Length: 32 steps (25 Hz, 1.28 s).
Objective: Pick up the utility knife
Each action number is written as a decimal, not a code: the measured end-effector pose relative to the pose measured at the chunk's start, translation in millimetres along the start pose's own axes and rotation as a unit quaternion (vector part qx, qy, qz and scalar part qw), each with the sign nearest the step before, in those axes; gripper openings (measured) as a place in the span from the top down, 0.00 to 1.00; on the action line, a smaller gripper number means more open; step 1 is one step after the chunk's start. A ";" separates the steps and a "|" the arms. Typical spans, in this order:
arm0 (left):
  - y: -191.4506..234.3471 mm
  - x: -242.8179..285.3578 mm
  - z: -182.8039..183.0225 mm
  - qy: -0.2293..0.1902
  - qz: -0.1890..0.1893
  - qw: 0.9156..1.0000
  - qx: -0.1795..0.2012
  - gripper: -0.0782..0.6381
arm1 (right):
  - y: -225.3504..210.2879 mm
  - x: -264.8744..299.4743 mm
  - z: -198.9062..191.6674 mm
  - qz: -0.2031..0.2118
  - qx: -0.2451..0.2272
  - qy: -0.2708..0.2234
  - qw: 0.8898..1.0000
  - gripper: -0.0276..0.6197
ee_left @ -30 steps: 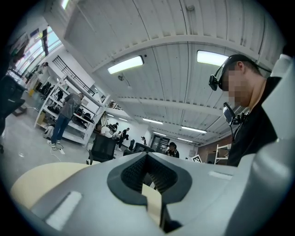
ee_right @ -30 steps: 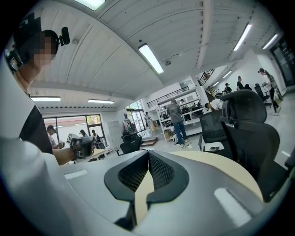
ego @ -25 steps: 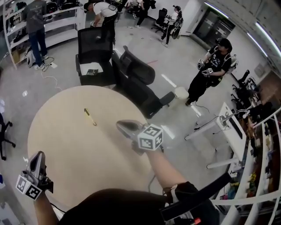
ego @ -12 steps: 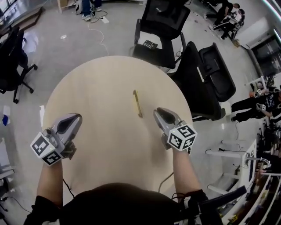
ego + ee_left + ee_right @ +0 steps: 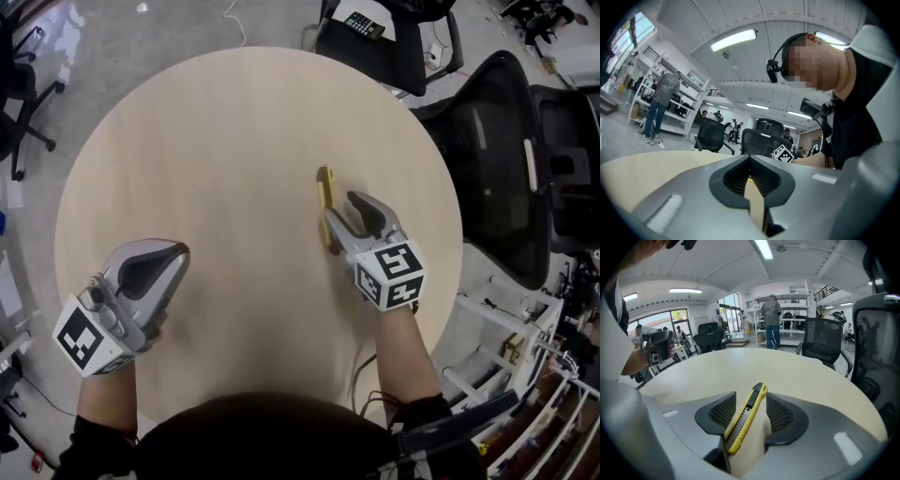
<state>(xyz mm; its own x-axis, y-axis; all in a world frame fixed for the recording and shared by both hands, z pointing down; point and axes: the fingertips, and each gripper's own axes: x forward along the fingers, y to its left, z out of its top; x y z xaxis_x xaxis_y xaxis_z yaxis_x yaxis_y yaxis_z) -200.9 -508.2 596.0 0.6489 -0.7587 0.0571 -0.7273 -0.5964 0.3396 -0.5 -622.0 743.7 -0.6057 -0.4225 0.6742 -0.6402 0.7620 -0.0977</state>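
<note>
Head view: utility knife [image 5: 325, 202] lies on the tabletop [image 5: 206, 141], alongside the right tool [image 5: 343, 212]; left tool [image 5: 176, 253] is well left of the knife. Left gripper view: jaws together, empty. Right gripper view: jaws, just opening, stand apart around the unclamped knife.

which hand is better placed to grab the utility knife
Right. The right tongs have just been opening and now straddle the utility knife on the table, pads not yet pressing. The left tongs sit shut and empty, well off to the side.
</note>
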 end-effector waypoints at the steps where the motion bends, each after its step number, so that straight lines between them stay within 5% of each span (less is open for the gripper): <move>1: 1.0 1.9 -8.8 0.013 -0.005 1.000 -0.002 0.91 | -0.5 6.3 -3.1 -0.004 -0.007 0.009 1.000 0.62; 6: 8.0 7.9 -29.0 0.029 -0.028 0.999 0.000 0.91 | 4.3 24.1 -14.8 -0.007 -0.026 0.044 0.999 0.58; 19: 0.4 6.9 -38.3 0.021 -0.049 0.999 -0.012 0.91 | 18.8 28.5 -21.3 0.013 -0.043 0.069 0.997 0.75; 32: -22.0 -10.9 -5.6 -0.002 -0.041 0.999 -0.015 0.91 | 21.4 -24.0 18.2 0.013 -0.010 0.007 1.000 0.76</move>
<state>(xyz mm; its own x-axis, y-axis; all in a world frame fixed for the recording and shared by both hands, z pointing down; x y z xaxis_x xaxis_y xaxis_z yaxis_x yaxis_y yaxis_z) -190.6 -485.4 593.2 0.7044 -0.7094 0.0236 -0.6651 -0.6481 0.3709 -8.2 -604.5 712.2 -0.6155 -0.3958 0.6815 -0.6142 0.7828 -0.1001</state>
